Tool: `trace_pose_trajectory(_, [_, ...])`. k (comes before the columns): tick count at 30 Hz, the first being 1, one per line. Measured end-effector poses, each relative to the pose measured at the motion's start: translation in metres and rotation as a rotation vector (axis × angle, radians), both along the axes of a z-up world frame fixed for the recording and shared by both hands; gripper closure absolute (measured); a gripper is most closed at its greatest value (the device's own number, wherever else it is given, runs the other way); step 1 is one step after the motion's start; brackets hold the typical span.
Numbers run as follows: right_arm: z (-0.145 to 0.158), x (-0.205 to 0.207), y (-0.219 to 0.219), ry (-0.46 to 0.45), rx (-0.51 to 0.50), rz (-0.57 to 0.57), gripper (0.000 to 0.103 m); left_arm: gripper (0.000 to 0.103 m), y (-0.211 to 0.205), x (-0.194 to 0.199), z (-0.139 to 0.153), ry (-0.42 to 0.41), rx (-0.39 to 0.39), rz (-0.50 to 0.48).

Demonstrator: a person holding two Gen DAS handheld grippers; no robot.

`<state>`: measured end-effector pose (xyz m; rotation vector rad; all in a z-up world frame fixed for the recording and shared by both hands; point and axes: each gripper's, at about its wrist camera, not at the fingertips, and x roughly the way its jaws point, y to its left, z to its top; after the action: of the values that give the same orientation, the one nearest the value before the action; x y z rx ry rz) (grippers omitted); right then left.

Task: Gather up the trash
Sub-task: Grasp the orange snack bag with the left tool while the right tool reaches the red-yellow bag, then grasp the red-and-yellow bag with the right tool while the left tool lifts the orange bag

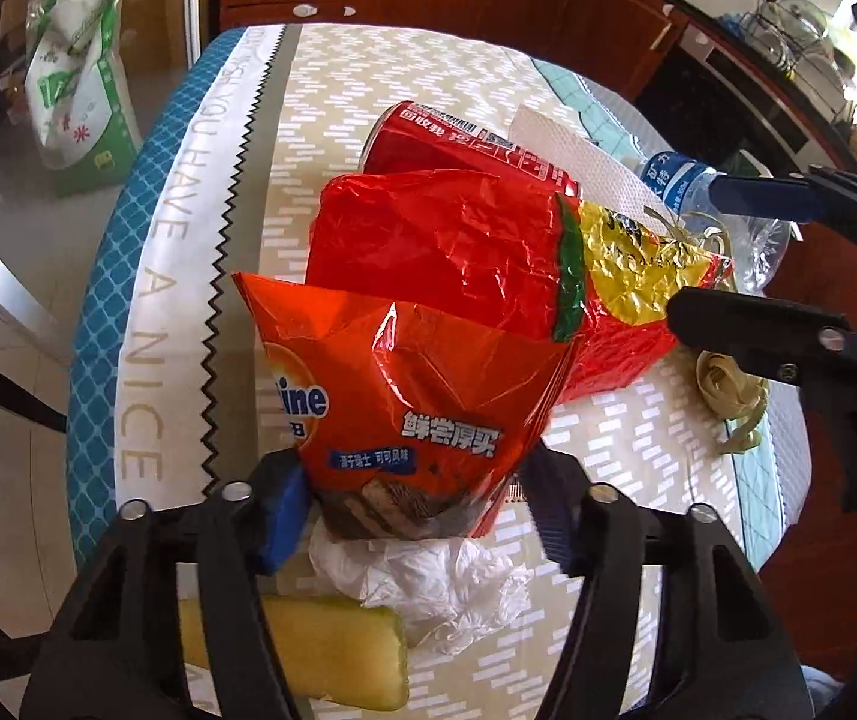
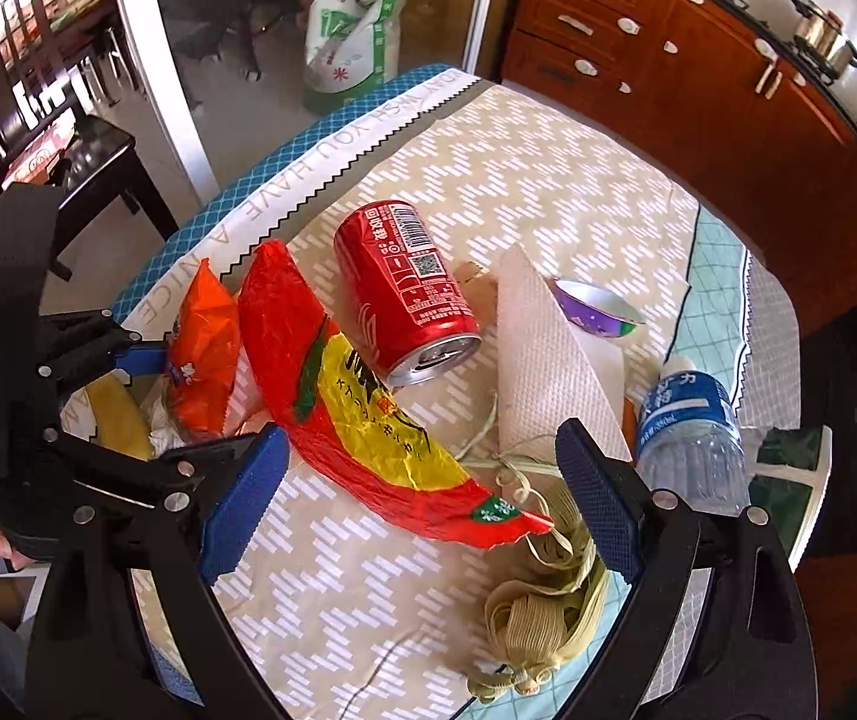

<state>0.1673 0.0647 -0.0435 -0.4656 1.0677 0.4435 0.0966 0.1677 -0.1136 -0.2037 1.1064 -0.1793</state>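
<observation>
Centrally, trash crowds the table [image 2: 548, 168]; its far half lies bare.

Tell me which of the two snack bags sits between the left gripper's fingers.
The orange snack bag, with the blue label strip, sits between the left gripper fingers. The bigger red and yellow bag lies beyond it, clear of both grippers.

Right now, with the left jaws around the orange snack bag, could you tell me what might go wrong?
The orange snack bag leans on the red-and-yellow wrapper, so lifting may drag it toward the red can, which lies on its side and could roll. The pads meet only crinkly film, so it may slip.
</observation>
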Motion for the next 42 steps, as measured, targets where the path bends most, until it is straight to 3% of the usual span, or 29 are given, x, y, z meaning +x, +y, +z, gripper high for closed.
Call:
trace_pose_trajectory(5, [-0.016, 0.01, 0.016, 0.026, -0.011, 0.038, 0.017, 0.062, 0.006, -0.006, 0.006, -0.015, -0.027, -0.019])
trace_pose_trajectory(7, [-0.02, 0.008, 0.022, 0.039, -0.006, 0.055, 0.023, 0.063, 0.007, -0.007, 0.01, -0.018, -0.042, -0.024])
trace_pose_trajectory(9, [-0.025, 0.003, 0.028, 0.049, -0.01, 0.079, 0.066, 0.063, 0.008, -0.008, 0.014, -0.022, -0.045, -0.025])
trace_pose_trajectory(11, [-0.026, -0.002, 0.028, 0.071, 0.0, 0.077, 0.087, 0.063, 0.008, -0.011, 0.019, -0.033, -0.038, -0.026])
trace_pose_trajectory(12, [-0.023, -0.004, 0.025, 0.071, 0.018, 0.068, 0.092, 0.063, 0.007, -0.011, 0.022, -0.037, -0.04, -0.03])
trace_pose_trajectory(19, [0.013, -0.017, -0.019, 0.069, 0.156, -0.073, 0.097, 0.063, -0.012, -0.014, 0.046, -0.08, -0.037, -0.07])
trace_pose_trajectory(28, [0.058, -0.046, -0.074, -0.021, 0.243, -0.194, 0.097, 0.063, -0.049, -0.019, 0.076, -0.125, -0.028, -0.126])
trace_pose_trajectory(42, [0.089, -0.086, -0.179, -0.132, 0.347, -0.398, 0.097, 0.063, -0.158, -0.012, 0.107, -0.177, -0.015, -0.334])
